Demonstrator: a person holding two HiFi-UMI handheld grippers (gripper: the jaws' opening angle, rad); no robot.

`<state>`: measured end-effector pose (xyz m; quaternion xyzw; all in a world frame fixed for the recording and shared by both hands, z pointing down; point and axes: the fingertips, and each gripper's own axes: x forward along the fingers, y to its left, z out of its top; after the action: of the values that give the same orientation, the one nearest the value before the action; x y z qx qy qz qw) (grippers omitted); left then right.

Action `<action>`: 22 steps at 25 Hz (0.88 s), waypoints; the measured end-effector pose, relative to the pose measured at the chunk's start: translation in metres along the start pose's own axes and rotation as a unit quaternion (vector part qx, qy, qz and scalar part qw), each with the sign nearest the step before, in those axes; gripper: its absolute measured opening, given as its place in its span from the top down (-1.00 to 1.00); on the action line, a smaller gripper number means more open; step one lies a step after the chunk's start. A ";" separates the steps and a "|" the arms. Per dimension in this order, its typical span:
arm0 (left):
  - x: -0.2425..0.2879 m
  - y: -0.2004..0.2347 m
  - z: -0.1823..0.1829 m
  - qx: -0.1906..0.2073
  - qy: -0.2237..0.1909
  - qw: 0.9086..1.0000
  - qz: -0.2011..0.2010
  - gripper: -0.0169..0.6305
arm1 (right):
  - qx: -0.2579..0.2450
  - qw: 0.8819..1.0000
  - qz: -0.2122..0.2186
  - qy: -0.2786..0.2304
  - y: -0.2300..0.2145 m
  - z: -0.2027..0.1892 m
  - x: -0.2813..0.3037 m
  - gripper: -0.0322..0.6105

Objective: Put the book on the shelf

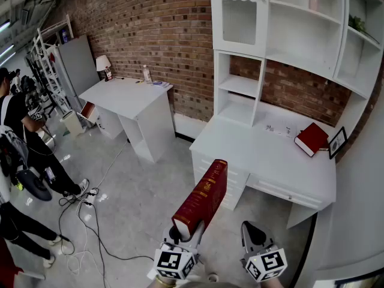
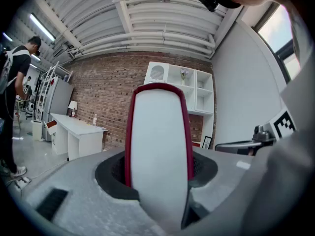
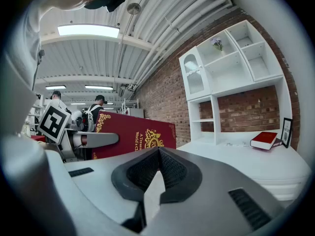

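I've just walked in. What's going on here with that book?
Two hand-held grippers are at work. The left gripper is clamped on a red book and holds it out in the air, short of the white desk. The right gripper is shut and empty beside it. The book is not yet on the shelves above the desk. A second red book lies on the desk next to a picture frame.
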<state>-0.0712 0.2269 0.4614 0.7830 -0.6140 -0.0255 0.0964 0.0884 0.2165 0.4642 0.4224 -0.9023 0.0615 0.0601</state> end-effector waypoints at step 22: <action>-0.059 -0.042 0.014 0.016 -0.011 1.000 0.002 0.24 | 0.015 0.998 0.018 -0.052 0.026 0.005 -0.065 0.88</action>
<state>-0.0478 0.2918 0.4359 0.7829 -0.6170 -0.0241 0.0766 0.1097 0.2812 0.4470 0.4097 -0.9106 0.0536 0.0054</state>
